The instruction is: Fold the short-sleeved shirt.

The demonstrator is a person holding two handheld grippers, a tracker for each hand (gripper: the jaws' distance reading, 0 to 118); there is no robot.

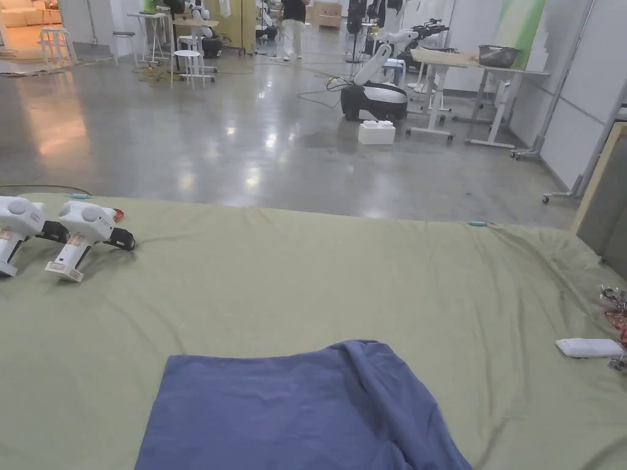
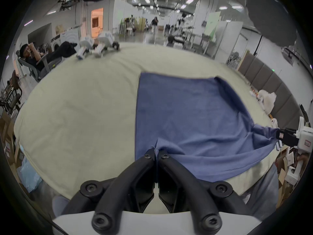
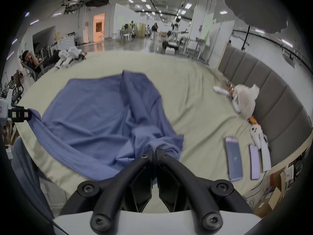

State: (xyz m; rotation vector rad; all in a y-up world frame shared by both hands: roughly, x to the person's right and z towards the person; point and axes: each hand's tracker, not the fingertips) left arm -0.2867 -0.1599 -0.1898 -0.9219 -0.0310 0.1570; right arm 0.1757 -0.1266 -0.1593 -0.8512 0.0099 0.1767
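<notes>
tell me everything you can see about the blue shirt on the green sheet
The blue soft-knit short-sleeved shirt lies mostly flat on the pale green bed sheet, plain, with no print in sight. Its left side is straight and smooth; its right side is folded over into a rumpled ridge. The near edge is lifted and stretched between the left gripper and the right gripper, whose black jaws are each closed on a pinch of cloth.

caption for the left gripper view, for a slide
Left tool shut on the blue shirt's near edge, right tool gripping its far corner, over the green sheet.
</notes>
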